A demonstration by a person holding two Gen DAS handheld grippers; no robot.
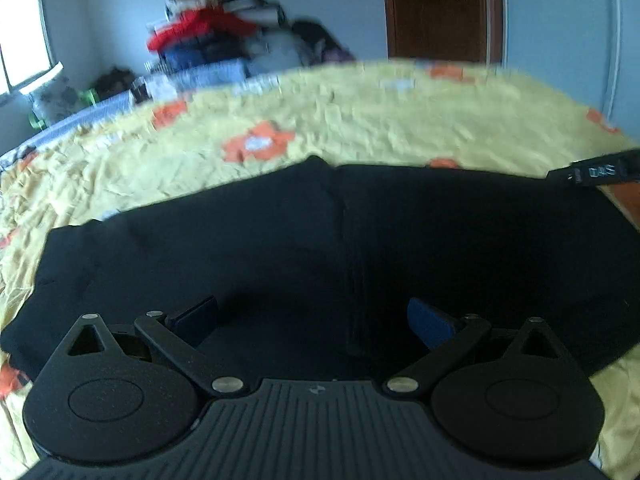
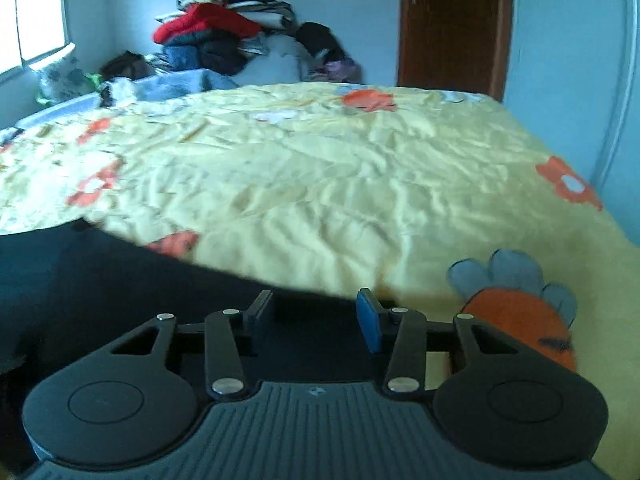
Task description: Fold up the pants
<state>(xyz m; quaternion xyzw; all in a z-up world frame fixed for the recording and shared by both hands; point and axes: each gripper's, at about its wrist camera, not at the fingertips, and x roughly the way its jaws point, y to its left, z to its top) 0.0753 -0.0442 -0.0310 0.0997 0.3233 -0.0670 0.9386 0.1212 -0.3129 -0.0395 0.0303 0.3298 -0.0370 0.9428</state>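
My two wrist cameras look forward and down along my fingers, low over the bed (image 2: 320,184), sharing the black pants (image 1: 320,240) and the far clothes pile (image 2: 224,36).

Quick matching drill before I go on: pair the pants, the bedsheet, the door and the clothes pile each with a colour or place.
Things:
1. pants
2. bedsheet
3. door
4. clothes pile

Descriptions:
A. brown, closed, in the far wall
B. black, spread on the bed's near side
C. yellow with orange flowers
D. heaped beyond the bed's far end

Pairs: 1-B, 2-C, 3-A, 4-D
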